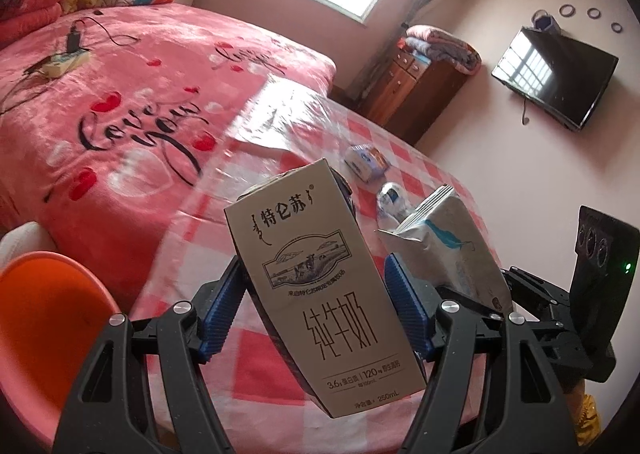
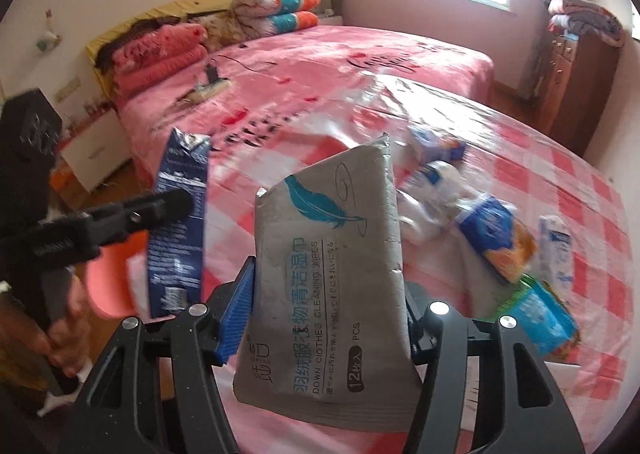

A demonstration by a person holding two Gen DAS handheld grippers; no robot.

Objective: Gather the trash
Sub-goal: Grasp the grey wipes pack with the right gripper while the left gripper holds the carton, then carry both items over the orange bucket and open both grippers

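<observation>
My left gripper (image 1: 316,290) is shut on a beige 250 mL milk carton (image 1: 320,274), held tilted above the checked table (image 1: 256,370). The carton's dark blue side also shows in the right wrist view (image 2: 178,226), with the left gripper (image 2: 176,206) clamped on it. My right gripper (image 2: 326,306) is shut on a grey wet-wipes pack (image 2: 328,282) with a teal feather print, lifted off the table. That pack shows in the left wrist view (image 1: 452,250), just right of the carton. More trash lies on the table: a blue and orange packet (image 2: 496,238), a crumpled bottle (image 2: 432,190), a small box (image 2: 438,142).
An orange basin (image 1: 44,326) sits low at the left beside the table. A pink bed (image 1: 120,102) stands behind the table. A wooden cabinet (image 1: 412,90) with a folded blanket and a wall TV (image 1: 556,74) are at the far right.
</observation>
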